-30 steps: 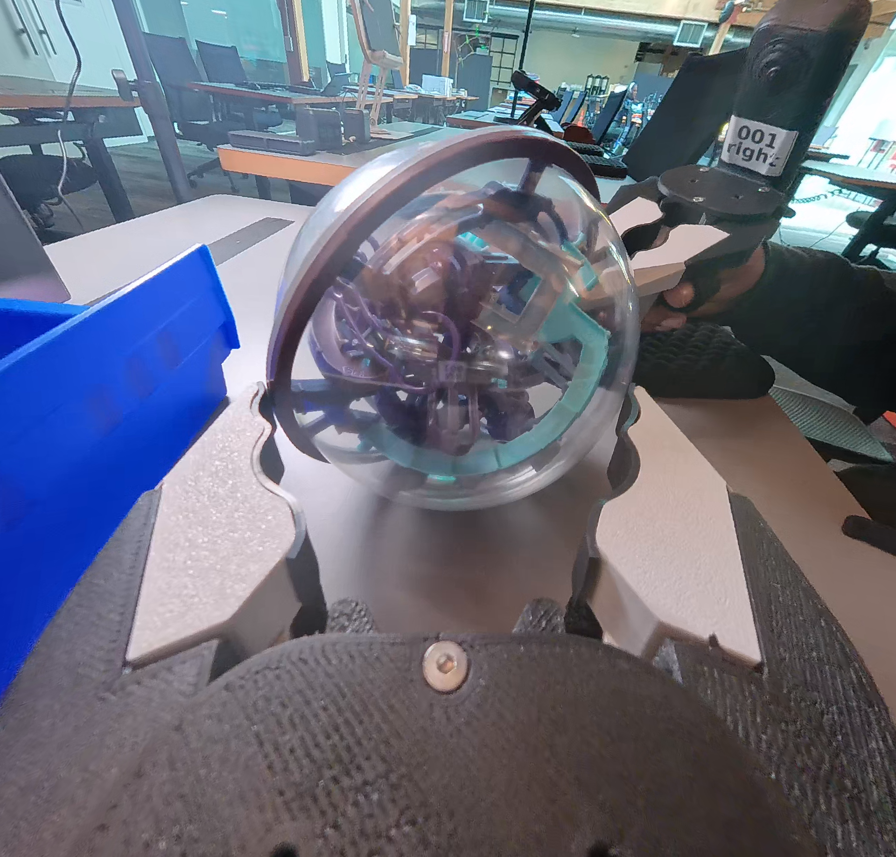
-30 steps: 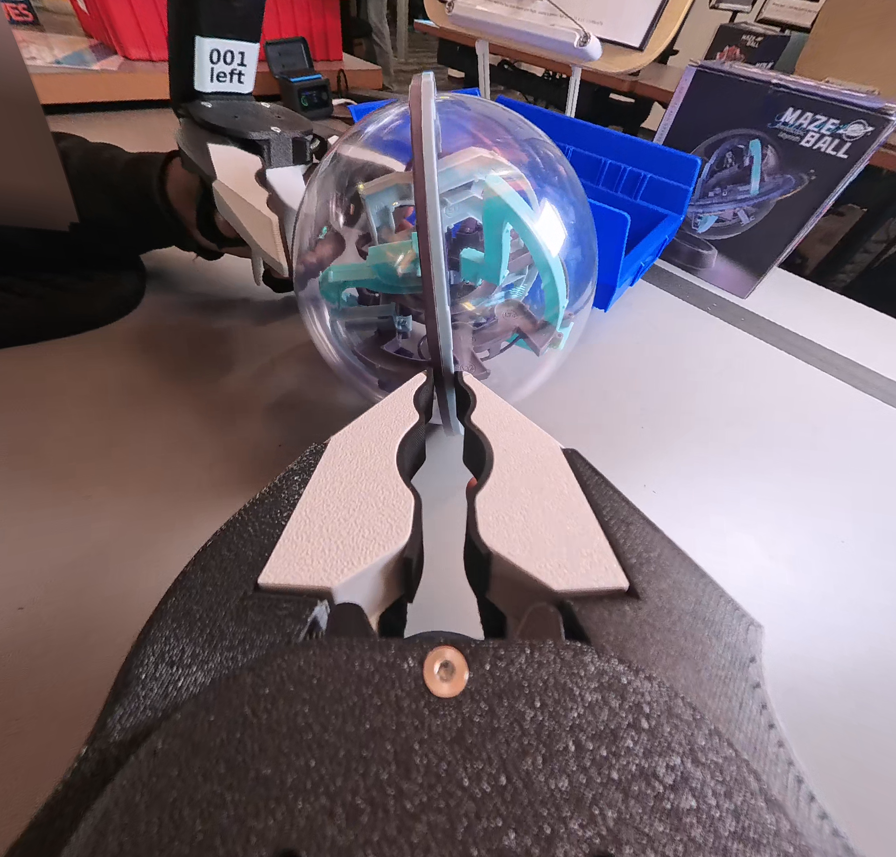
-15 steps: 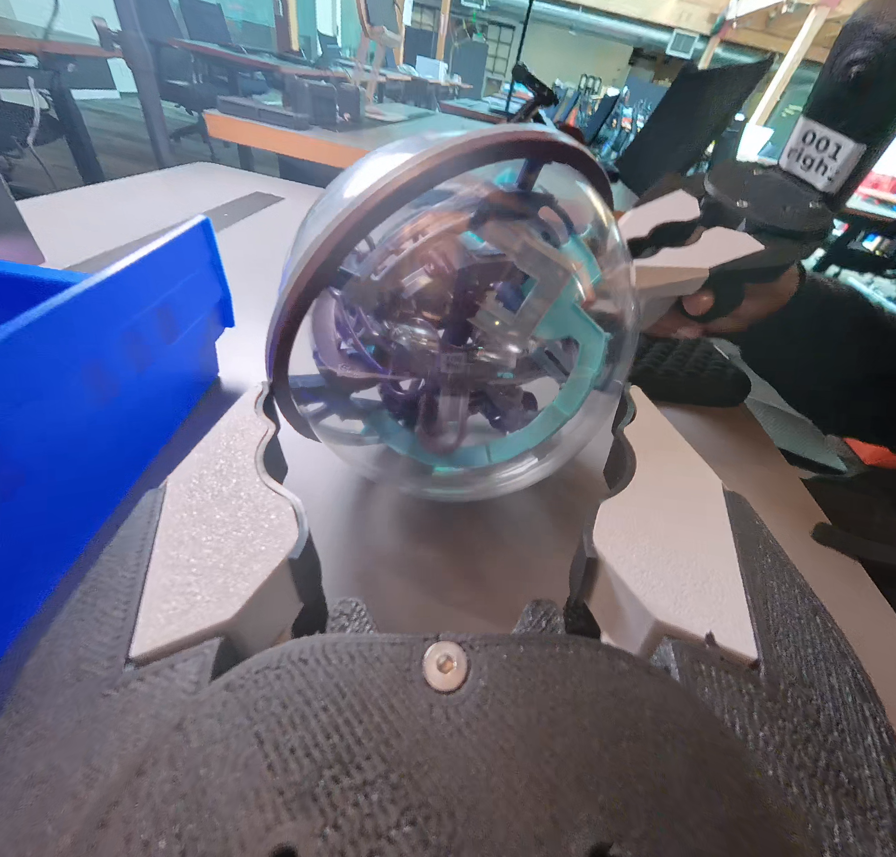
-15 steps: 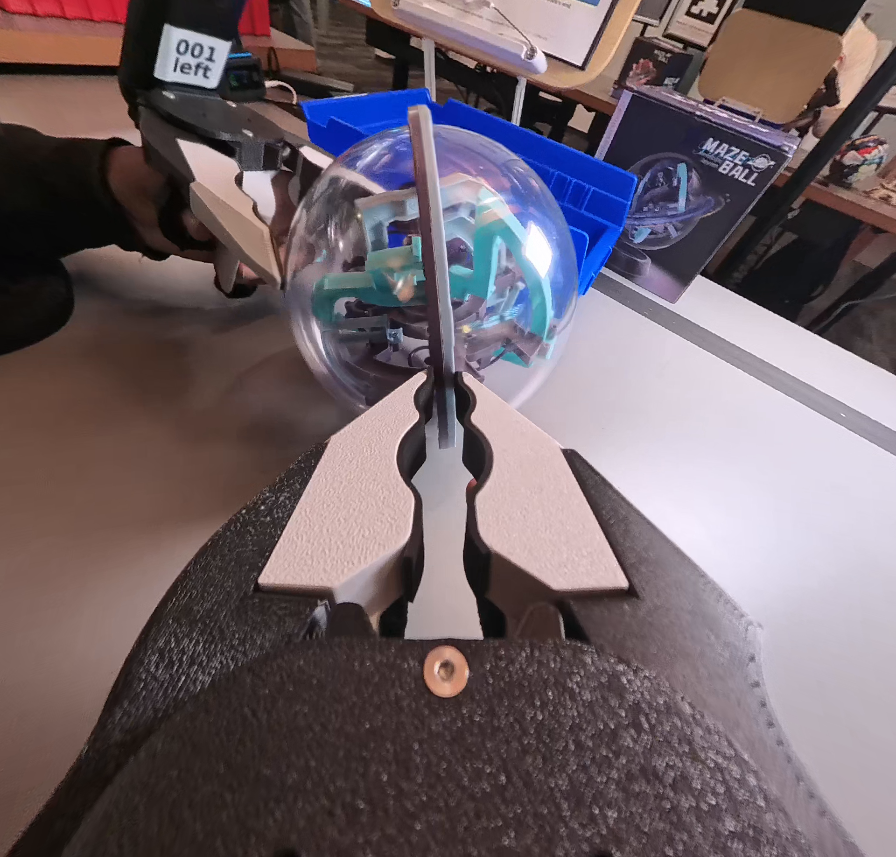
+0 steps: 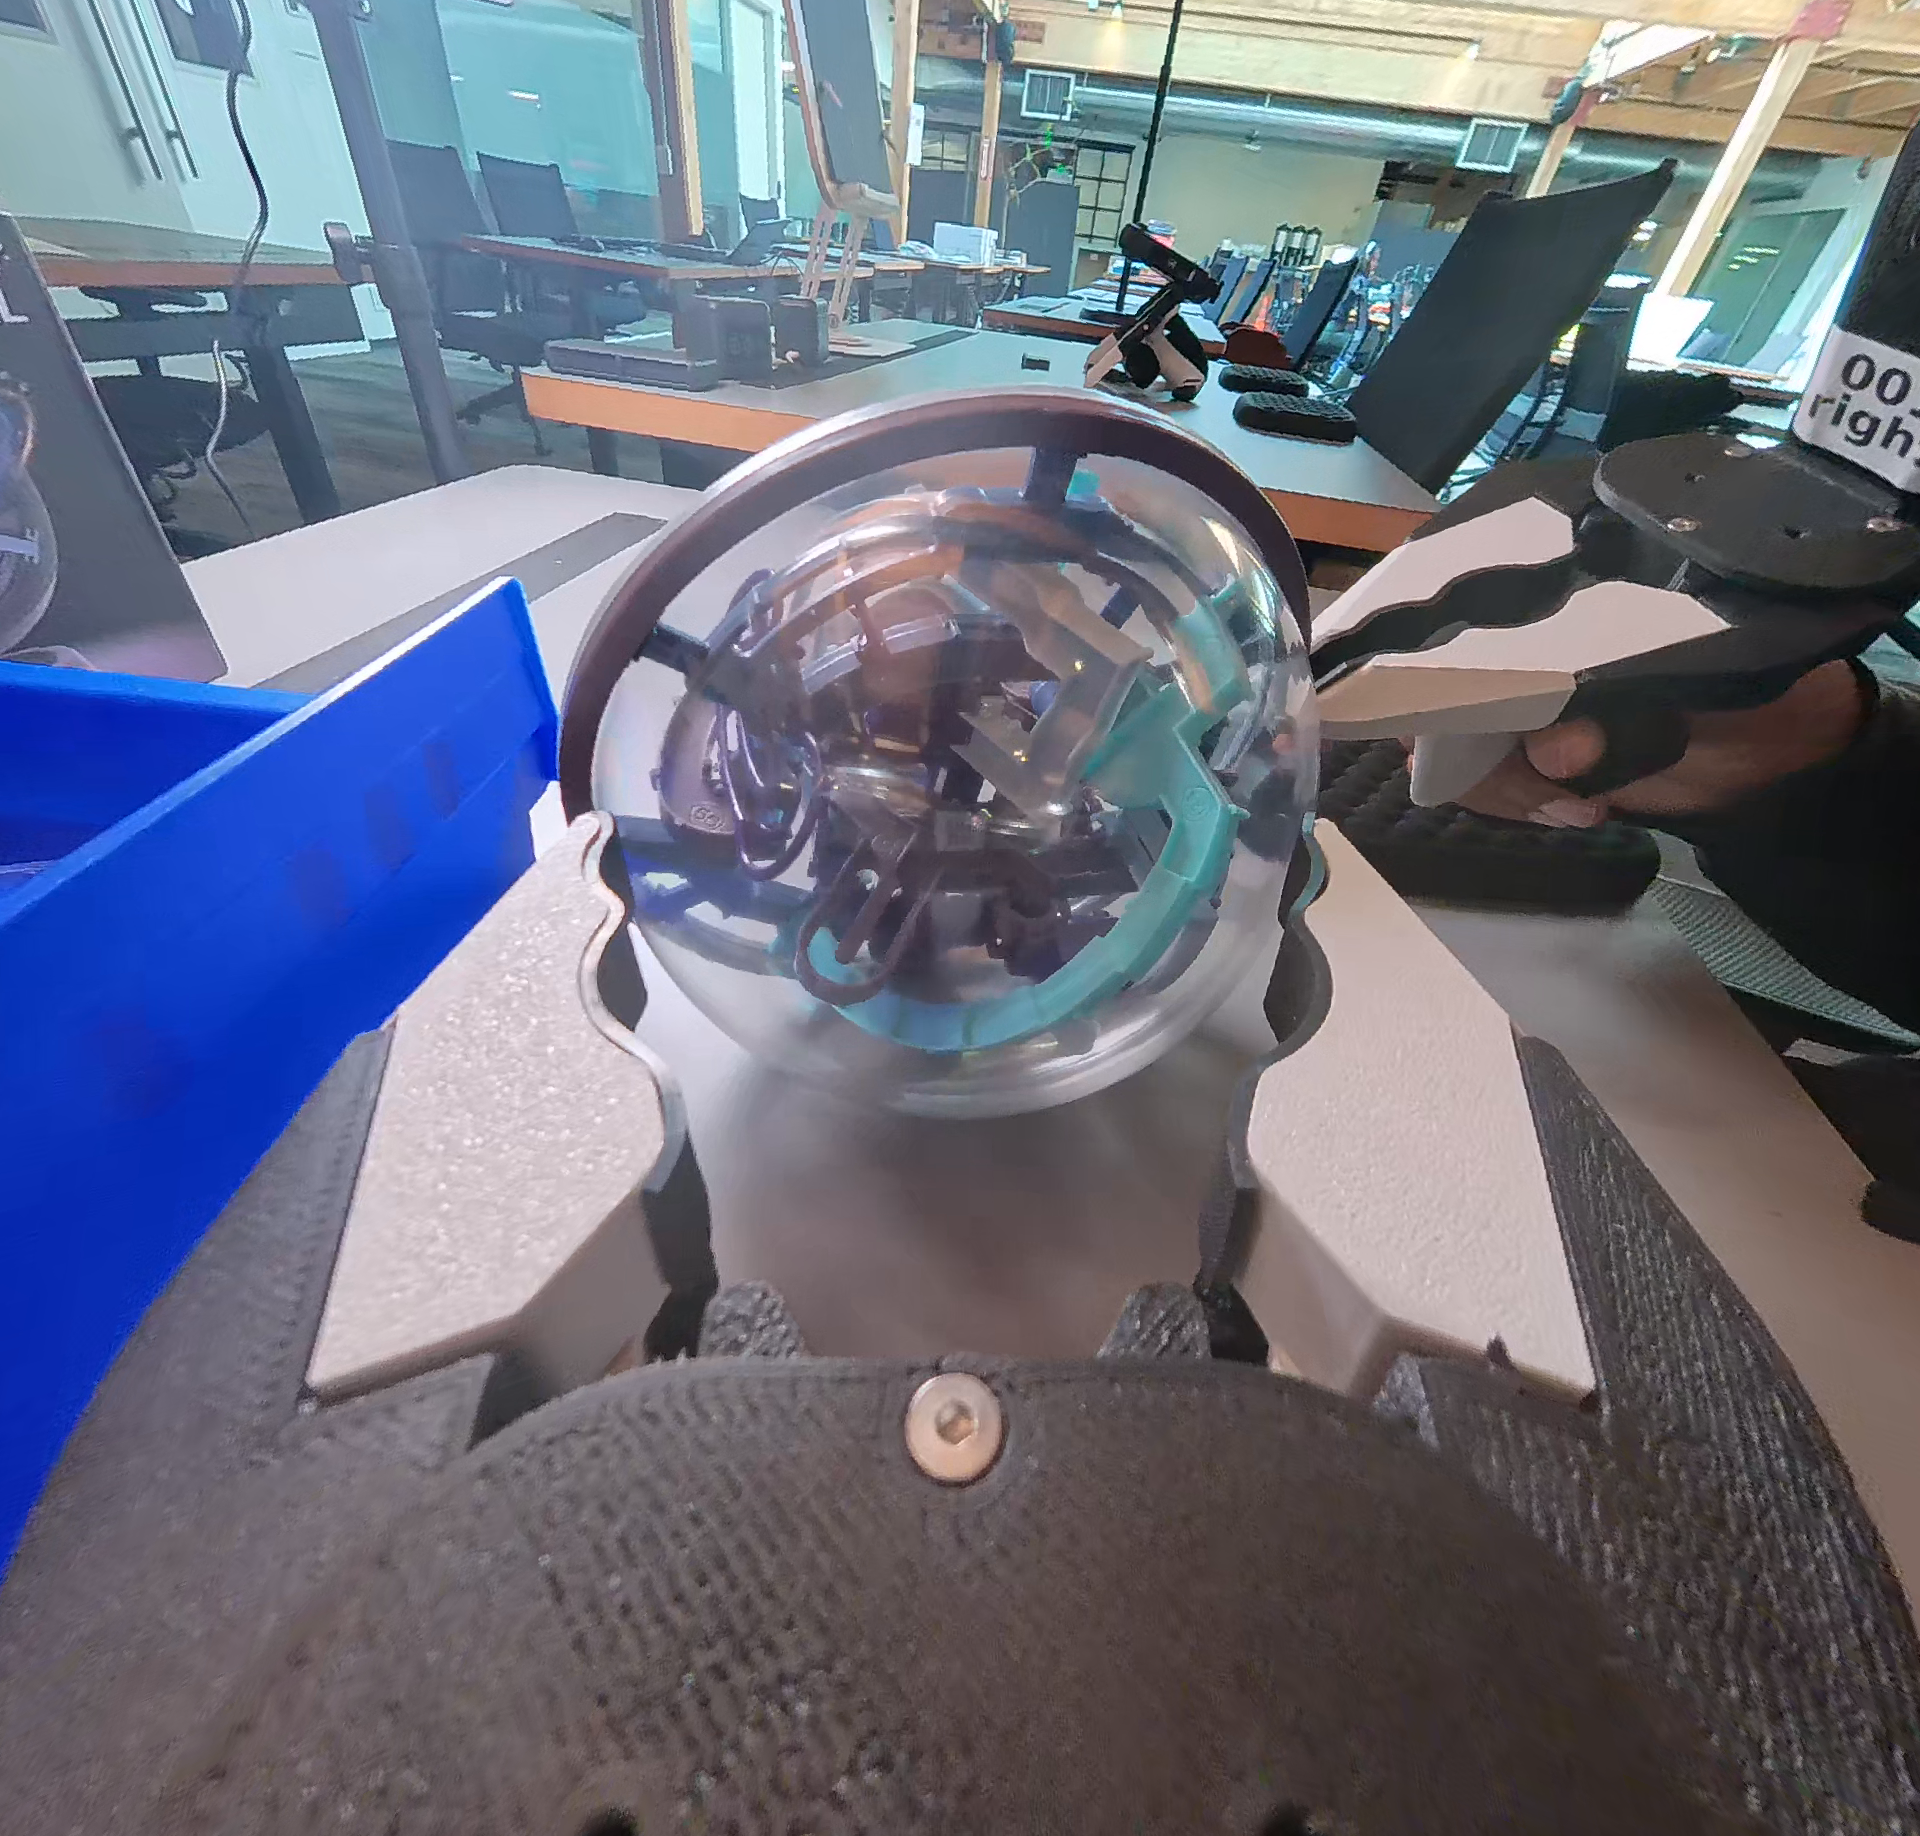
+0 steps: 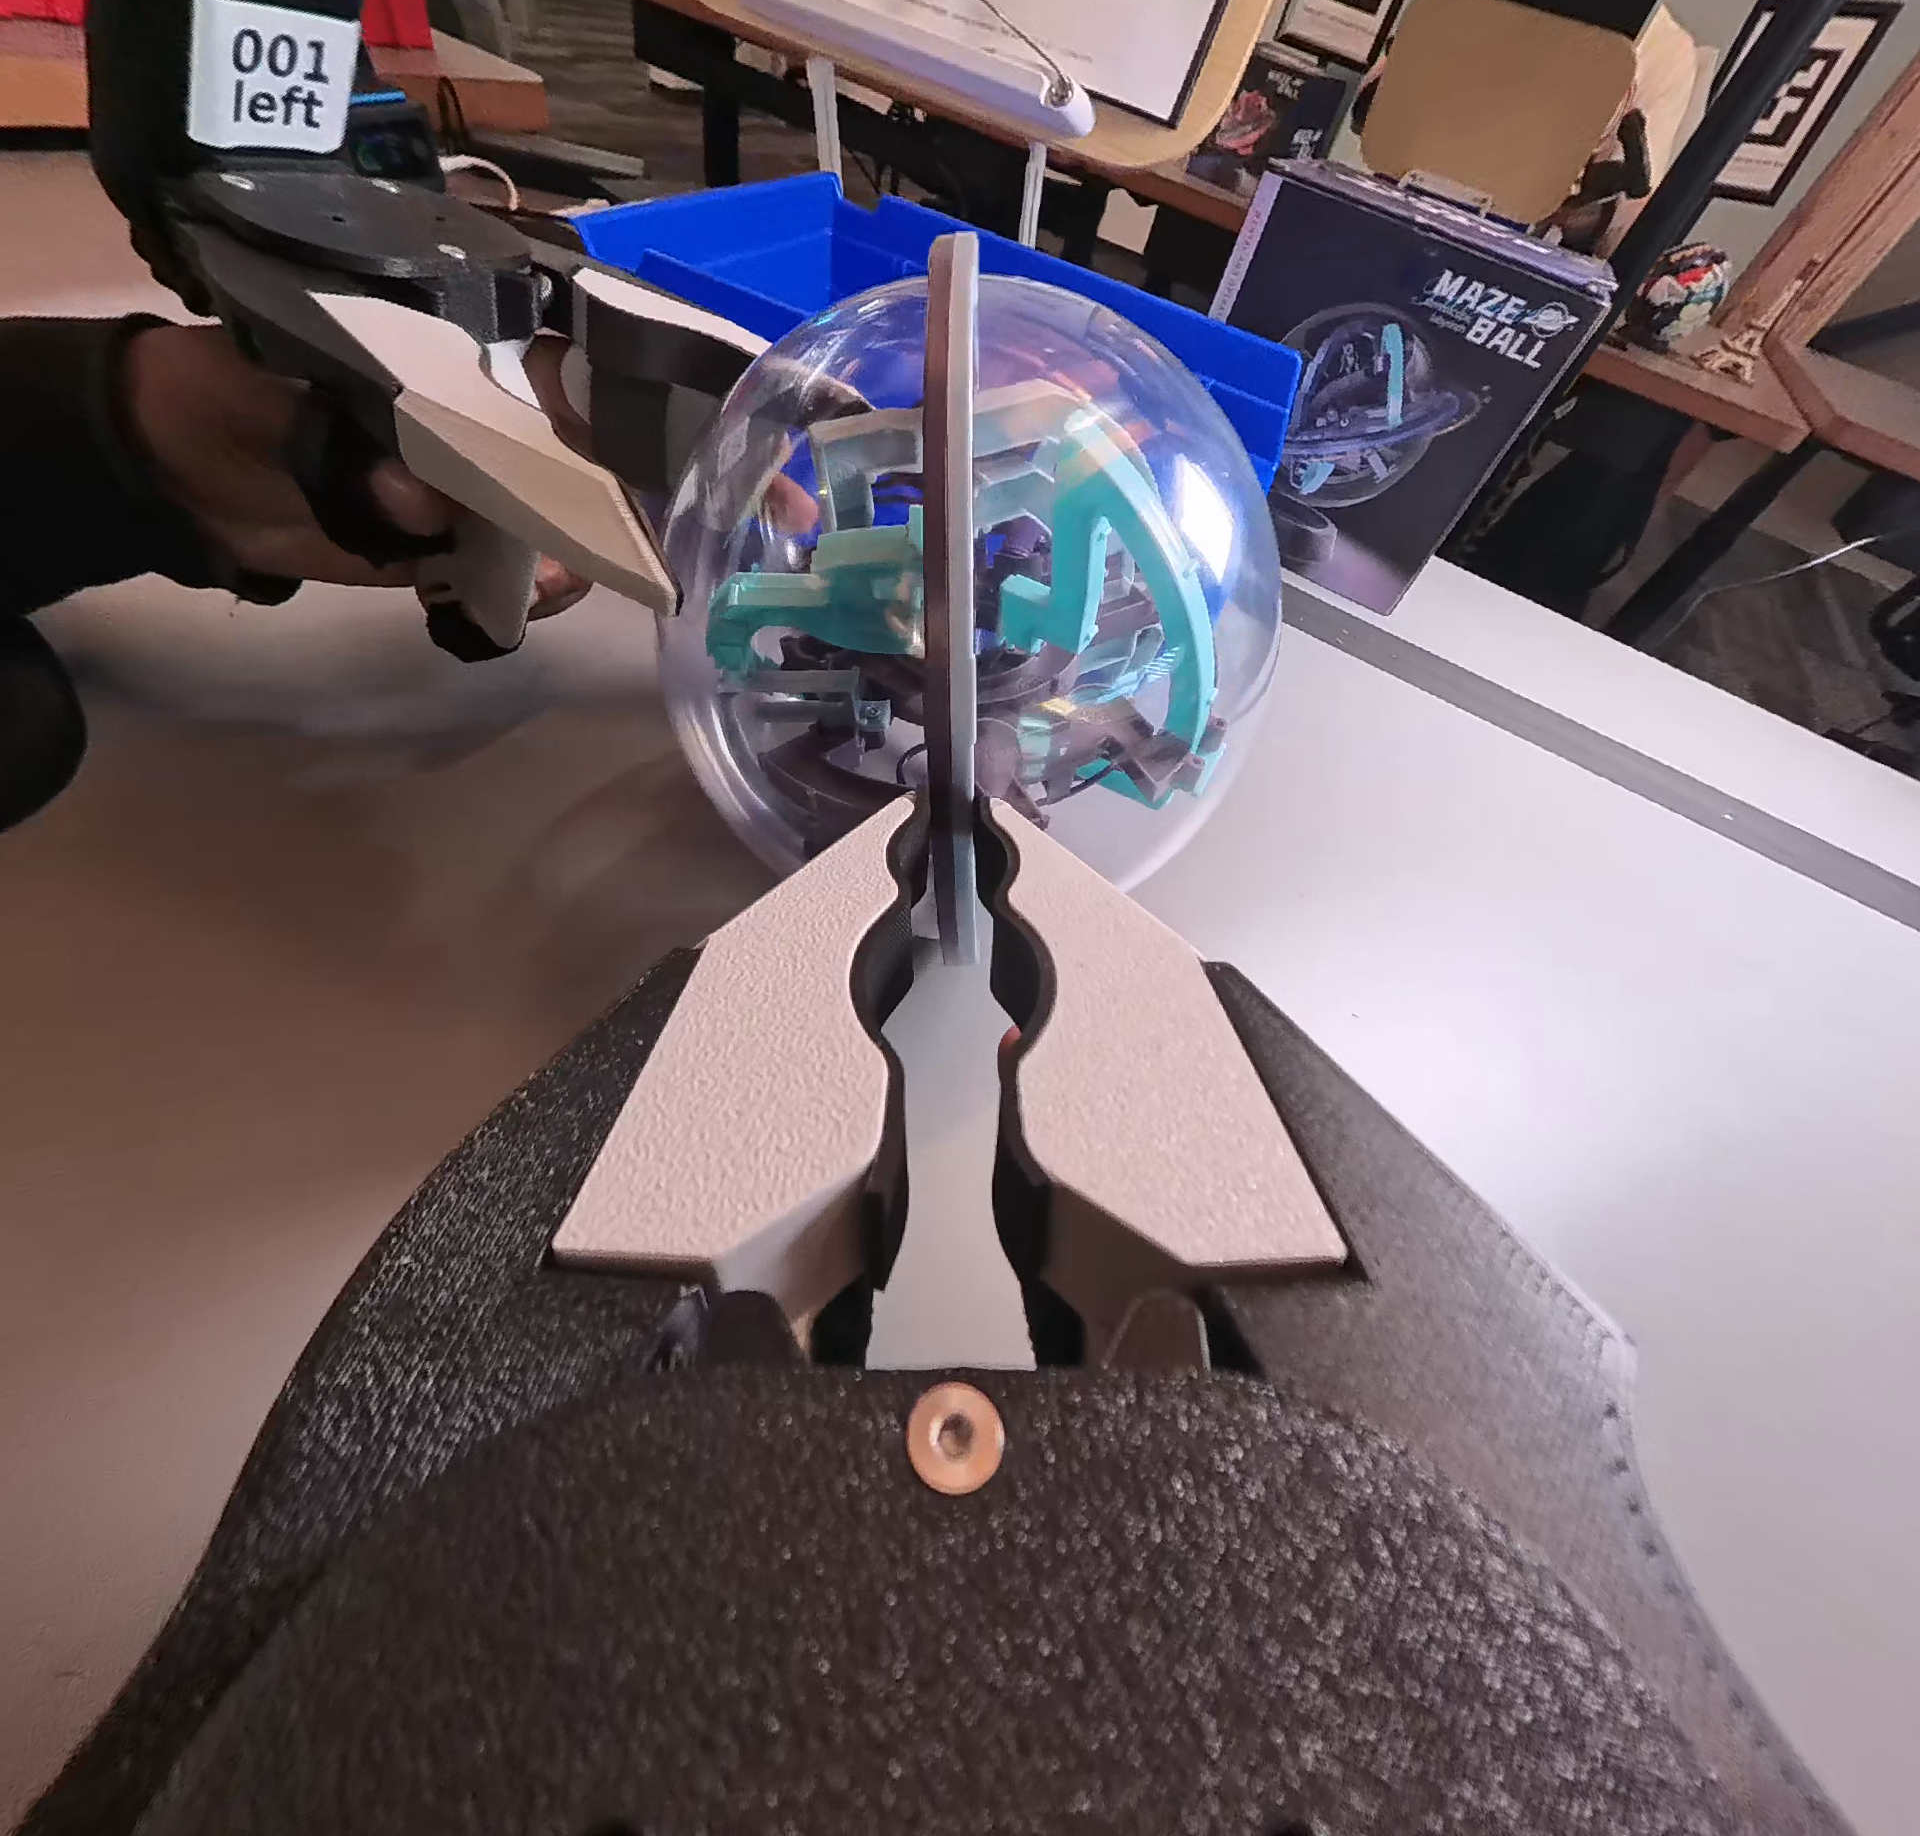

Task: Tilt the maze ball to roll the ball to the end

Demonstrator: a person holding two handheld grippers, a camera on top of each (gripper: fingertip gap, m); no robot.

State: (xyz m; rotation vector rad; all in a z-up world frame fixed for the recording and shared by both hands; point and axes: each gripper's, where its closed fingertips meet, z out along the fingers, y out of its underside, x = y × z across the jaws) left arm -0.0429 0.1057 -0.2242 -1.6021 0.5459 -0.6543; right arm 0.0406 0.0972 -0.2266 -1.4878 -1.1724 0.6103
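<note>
One clear plastic maze ball [image 5: 940, 747], sphere with teal and dark purple tracks inside and a flat grey ring [image 6: 951, 560] round its middle; held above the pale grey tabletop [image 6: 1507, 955], ring standing near upright in the right wrist view. The small rolling ball inside cannot be made out.

Right gripper [image 6: 951, 830]: closed on the ring's lower edge, both pale fingers pressing its faces.

Left gripper [image 5: 951, 851]: spread wide round the sphere, fingertips [image 5: 592, 841] against the clear shell on either side; it appears to clasp it.

Blue plastic bin [image 5: 208, 903]: just beside the sphere, on its left in the left wrist view. Dark printed box [image 6: 1423, 373]: farther back on the table.

Handling note, as judgement: tilt slowly and in small steps, both grippers turning together about one axis, so the ring does not slip and the inner ball does not overshoot a track.
</note>
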